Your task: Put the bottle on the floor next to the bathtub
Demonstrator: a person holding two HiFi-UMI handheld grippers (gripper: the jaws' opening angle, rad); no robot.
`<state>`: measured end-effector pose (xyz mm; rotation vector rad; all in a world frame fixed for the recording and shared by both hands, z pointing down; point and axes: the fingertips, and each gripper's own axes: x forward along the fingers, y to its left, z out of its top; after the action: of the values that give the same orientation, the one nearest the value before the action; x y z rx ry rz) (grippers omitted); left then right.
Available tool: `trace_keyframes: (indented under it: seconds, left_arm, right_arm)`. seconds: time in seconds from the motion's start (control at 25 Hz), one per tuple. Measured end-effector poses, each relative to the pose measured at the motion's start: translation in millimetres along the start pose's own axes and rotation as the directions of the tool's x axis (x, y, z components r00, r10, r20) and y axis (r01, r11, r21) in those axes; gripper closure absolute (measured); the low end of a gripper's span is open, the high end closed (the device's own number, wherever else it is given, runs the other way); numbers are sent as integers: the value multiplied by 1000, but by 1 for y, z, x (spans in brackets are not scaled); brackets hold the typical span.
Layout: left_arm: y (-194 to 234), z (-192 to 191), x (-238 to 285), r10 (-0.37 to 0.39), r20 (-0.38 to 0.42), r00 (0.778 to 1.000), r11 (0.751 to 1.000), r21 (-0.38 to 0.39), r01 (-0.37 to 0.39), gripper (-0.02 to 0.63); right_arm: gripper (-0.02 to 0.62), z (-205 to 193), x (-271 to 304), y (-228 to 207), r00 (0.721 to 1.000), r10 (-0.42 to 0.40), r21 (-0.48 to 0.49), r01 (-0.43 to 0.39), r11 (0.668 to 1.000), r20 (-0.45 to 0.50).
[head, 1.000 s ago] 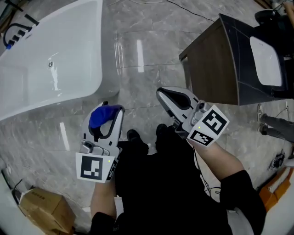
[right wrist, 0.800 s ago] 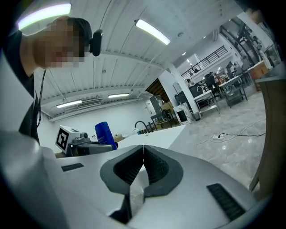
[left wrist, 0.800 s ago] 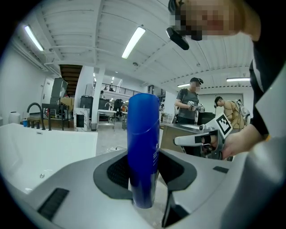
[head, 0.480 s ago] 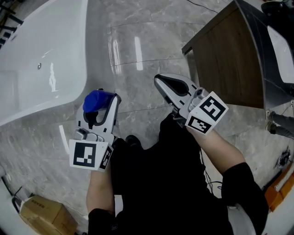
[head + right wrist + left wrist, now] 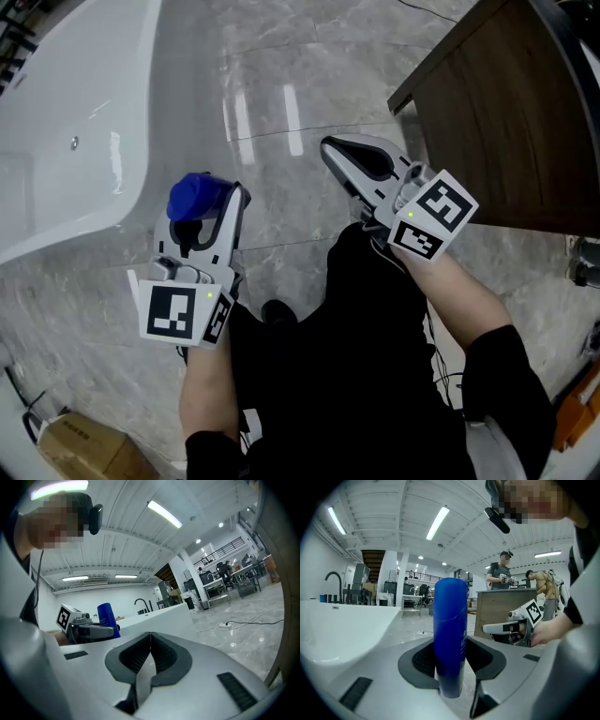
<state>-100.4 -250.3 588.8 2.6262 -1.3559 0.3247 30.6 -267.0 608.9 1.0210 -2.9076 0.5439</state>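
A tall blue bottle stands upright between the jaws of my left gripper, which is shut on its lower part. In the head view the blue bottle shows end-on in the left gripper, held above the grey marble floor just right of the white bathtub. My right gripper is held out to the right with its jaws shut and nothing in them. In the right gripper view the closed right gripper has the blue bottle at far left.
A dark wooden cabinet stands at the right. A cardboard box lies at the lower left. The person's dark trousers fill the bottom centre. Other people stand in the background.
The view has shifted: bathtub and cabinet have slid outward in frame. The left gripper with the bottle has moved slightly left and up; the right gripper has shifted a little right.
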Motion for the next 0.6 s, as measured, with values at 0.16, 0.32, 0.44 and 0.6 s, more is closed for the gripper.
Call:
trace_keyframes:
  seconds: [0.16,0.32,0.44,0.6]
  left_arm:
    - [2,-27,21,-5,-8,1000,1000,-14,5,431]
    - [0,-47,40,-14,-22,1000,1000,-7,14,431]
    - [4,-51,55,-17,-24,1000,1000,10,17,431]
    - [6,-43,71,-31,-14,999,998,58,31,431]
  right_arm:
    - [568,-25,6,-14,1000,19,-7,-19,1000,-12]
    - [568,-40,5,-35,1000,-1,-23,0,1000,-11]
    - [568,-24,-1,-64,999,-44,-24,45,999,25]
    - [568,11,-14,-88,995,-70,-49,73,996,69]
